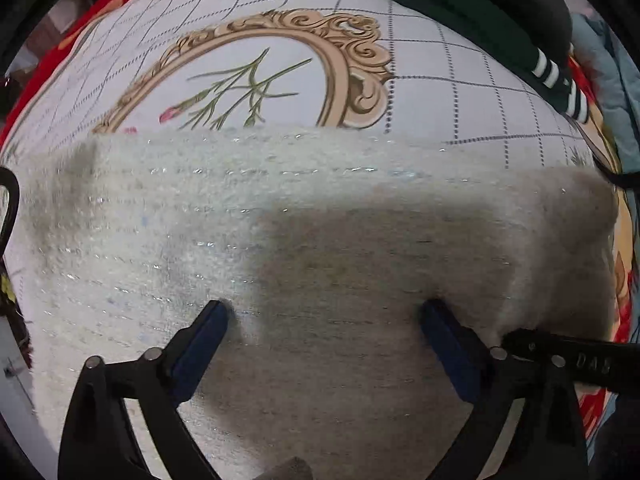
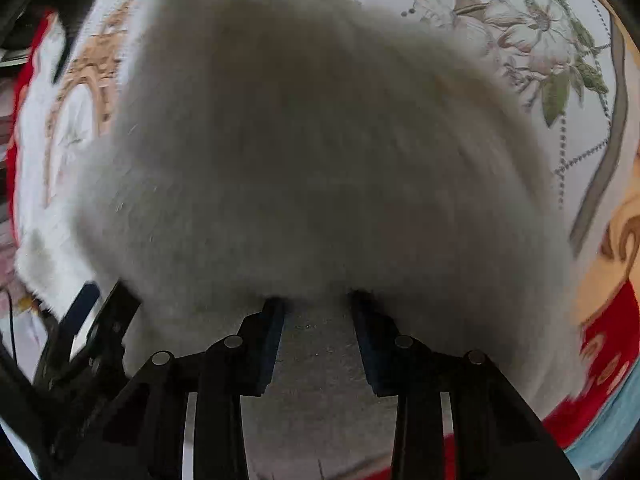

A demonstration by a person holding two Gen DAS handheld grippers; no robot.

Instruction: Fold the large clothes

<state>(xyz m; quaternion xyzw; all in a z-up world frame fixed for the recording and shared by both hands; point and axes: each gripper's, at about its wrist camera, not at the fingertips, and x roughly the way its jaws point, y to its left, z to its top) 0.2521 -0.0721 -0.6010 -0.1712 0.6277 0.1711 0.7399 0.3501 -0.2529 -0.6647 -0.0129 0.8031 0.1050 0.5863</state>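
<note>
Fluffy white sweater (image 1: 312, 240) lies flat on the bedspread (image 1: 440, 80); left gripper (image 1: 324, 308) and right gripper (image 2: 318, 300) spread apart, seemingly to press it smooth.

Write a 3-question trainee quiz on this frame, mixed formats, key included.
1. True or false: the left claw is clamped shut on the fuzzy white garment.
2. Multiple choice: what lies at the far right of the bedspread in the left wrist view? A) a dark green garment with white stripes B) a yellow towel C) a pair of shoes
3. Fill in: in the right wrist view, the garment looks ____ from motion, and the right claw sits at its near edge.

Key: 1 false; 2 A; 3 blurred
</note>
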